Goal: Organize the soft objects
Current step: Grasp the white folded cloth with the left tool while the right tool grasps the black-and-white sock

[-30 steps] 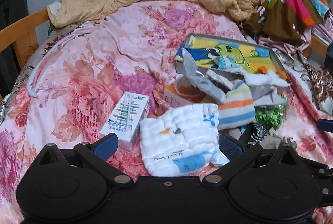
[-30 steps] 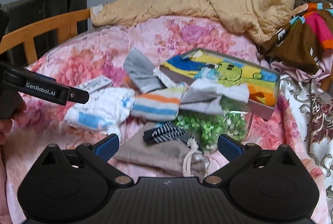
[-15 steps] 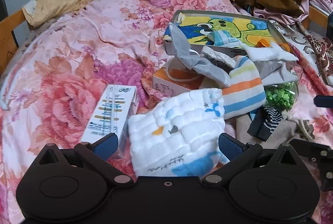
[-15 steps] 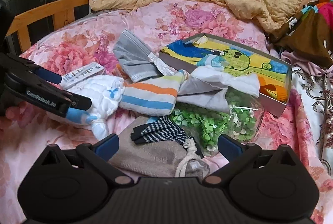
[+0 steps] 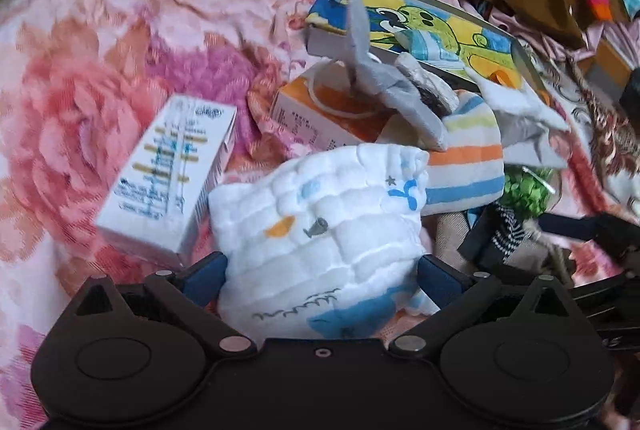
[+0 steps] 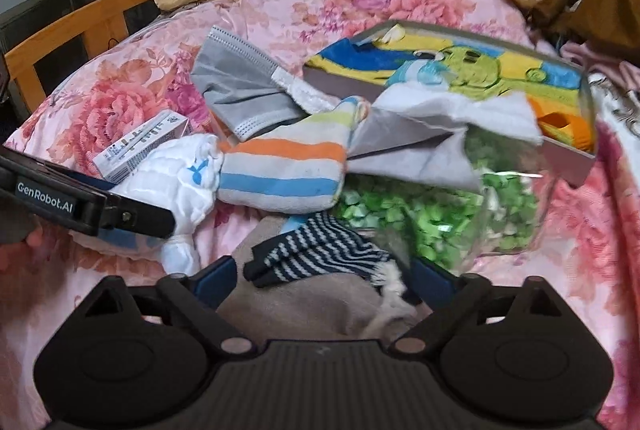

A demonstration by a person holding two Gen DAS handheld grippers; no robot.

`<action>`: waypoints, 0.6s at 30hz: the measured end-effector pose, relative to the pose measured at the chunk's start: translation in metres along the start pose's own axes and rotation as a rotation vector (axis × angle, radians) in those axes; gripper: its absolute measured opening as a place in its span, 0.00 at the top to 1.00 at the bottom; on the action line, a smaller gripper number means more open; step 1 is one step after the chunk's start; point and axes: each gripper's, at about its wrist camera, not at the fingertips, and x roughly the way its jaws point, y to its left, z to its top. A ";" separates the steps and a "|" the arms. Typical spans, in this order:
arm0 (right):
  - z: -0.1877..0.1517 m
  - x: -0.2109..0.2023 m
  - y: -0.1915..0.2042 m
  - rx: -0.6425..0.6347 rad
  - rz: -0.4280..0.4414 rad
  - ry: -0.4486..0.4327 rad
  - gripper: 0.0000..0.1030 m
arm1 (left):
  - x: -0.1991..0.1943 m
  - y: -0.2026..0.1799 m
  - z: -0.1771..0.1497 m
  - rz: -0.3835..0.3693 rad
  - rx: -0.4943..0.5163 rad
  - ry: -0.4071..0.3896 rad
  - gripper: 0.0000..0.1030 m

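On the bed (image 6: 280,10), the tray (image 6: 576,166) anchors the pile. Left of it, beside the striped sock (image 6: 288,170), lies the white cloth (image 5: 320,230); the left tool (image 5: 320,280) stands wide around it, not yet squeezing. Better to close low on the thick folds. The right tool (image 6: 320,276) spreads wide over the pouch (image 6: 304,306).

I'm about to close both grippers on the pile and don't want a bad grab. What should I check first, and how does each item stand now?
1. Left gripper open: ok.
2. White muslin cloth between its fingers: ok.
3. White carton outside the left fingers: ok, though close.
4. Right gripper open: ok.
5. Beige drawstring pouch alone between its fingers: not ok, striped sock lies on it.
6. Pad contact with fabric: cannot tell.
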 end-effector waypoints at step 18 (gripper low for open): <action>0.004 0.016 -0.020 0.262 0.041 0.054 0.24 | 0.007 0.009 0.000 -0.067 -0.058 0.016 0.18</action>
